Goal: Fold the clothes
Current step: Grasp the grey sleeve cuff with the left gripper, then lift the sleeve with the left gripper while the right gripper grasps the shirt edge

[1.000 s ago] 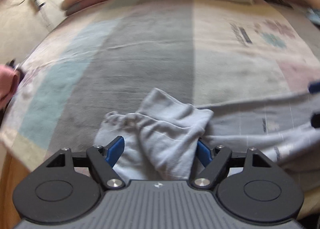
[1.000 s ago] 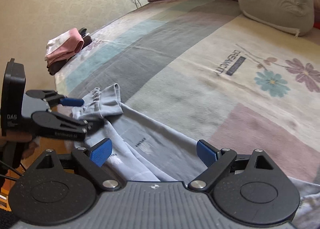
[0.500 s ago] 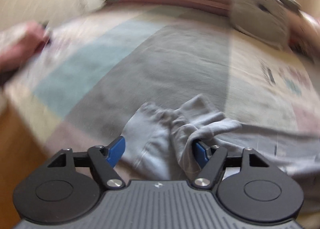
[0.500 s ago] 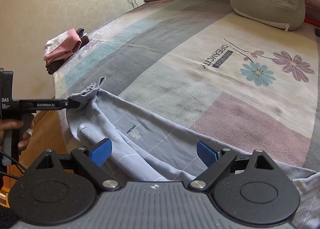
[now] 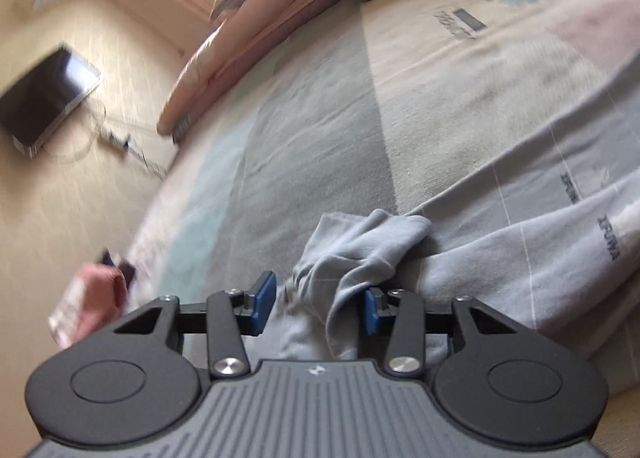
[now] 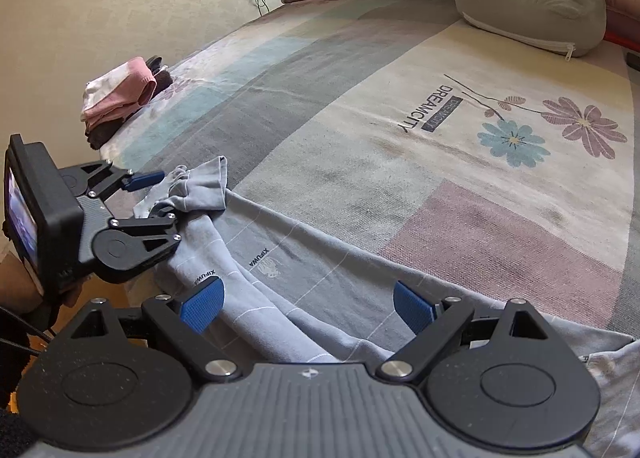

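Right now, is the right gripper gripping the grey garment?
No: in the right wrist view the right gripper has its blue pads wide apart, with the grey garment lying loose between them.

Soft daylight from a far window; left wrist view motion-blurred, right sharp, both bulging at edges

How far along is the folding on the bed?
Done: a folded pile of clothes sits at the bed's corner. In hand: the left claw has just been closing around the bunched end of the light blue garment, fabric between its jaws. Left: the garment lies stretched out, unfolded; the right claw hangs open above it.
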Motion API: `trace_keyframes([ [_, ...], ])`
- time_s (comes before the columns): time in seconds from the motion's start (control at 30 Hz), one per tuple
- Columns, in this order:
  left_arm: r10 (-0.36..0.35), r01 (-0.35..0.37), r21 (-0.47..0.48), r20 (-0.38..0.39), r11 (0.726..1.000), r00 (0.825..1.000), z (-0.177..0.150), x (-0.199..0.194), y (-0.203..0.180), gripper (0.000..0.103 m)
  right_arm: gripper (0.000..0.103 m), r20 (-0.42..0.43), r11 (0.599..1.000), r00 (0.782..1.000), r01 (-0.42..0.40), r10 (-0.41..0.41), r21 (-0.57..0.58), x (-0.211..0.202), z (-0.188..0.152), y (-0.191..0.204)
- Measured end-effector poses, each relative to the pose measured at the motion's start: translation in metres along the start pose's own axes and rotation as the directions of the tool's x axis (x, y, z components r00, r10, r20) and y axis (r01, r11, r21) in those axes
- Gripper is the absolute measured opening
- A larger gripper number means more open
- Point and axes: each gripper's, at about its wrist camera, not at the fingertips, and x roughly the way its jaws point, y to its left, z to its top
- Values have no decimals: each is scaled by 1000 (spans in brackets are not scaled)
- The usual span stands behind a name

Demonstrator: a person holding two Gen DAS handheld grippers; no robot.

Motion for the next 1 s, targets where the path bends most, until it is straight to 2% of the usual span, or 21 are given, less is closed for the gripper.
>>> trace_keyframes([
  [0.03,2,-2,36,13,999,1000,0,-1,-5,21,94,-1,1000,1000,-3,3,-1,0,0,0],
  [0.07,-15,15,35,14,999,1000,0,-1,-5,13,94,-1,1000,1000,-5,5,-4,0,0,0],
  [0.1,-47,47,1,16,999,999,0,-3,-1,10,94,-1,1000,1000,-4,4,-10,0,0,1],
  [0.17,-103,106,-115,27,988,994,-1,-6,19,6,94,0,1000,1000,-1,1,-23,-2,-1,2],
  [0.23,-159,165,-248,41,955,986,-3,-9,44,6,94,-1,1000,1000,1,-1,-25,-3,-1,1],
  [0.37,-217,224,-483,73,846,974,-25,-13,104,6,94,-1,1000,1000,0,0,-4,-3,-1,-5],
  [0.47,-260,281,-618,126,735,957,-52,-16,133,6,94,2,1000,1000,-15,15,-1,-3,1,-5],
  [0.57,-288,348,-711,209,611,934,-79,-23,141,6,94,-2,999,1000,-30,30,-22,-1,5,0],
  [0.6,-289,361,-731,230,579,929,-86,-24,141,6,94,-6,999,999,-31,31,-31,0,5,3],
  [0.67,-291,386,-752,266,534,919,-90,-23,142,6,94,-12,998,999,-33,32,-45,3,7,7],
  [0.73,-281,415,-753,310,510,908,-87,-24,145,6,94,-16,998,999,-33,32,-56,5,10,9],
  [0.77,-272,440,-746,347,499,898,-84,-25,148,6,94,-14,998,999,-32,31,-61,5,11,9],
  [0.83,-260,481,-724,404,494,877,-75,-27,155,6,93,0,997,1000,-28,28,-71,2,13,9],
  [0.87,-254,500,-713,432,492,865,-71,-28,159,6,87,10,997,1000,-25,26,-77,0,13,9],
  [0.9,-251,511,-702,447,497,858,-68,-29,161,6,75,18,996,1000,-22,23,-86,-2,14,8],
  [0.93,-248,521,-691,462,502,851,-66,-30,162,6,68,14,995,1000,-21,23,-99,-3,15,6],
  [1.0,-255,540,-676,481,501,839,-66,-30,162,6,42,-6,991,1000,-16,15,-133,-2,16,3],
])
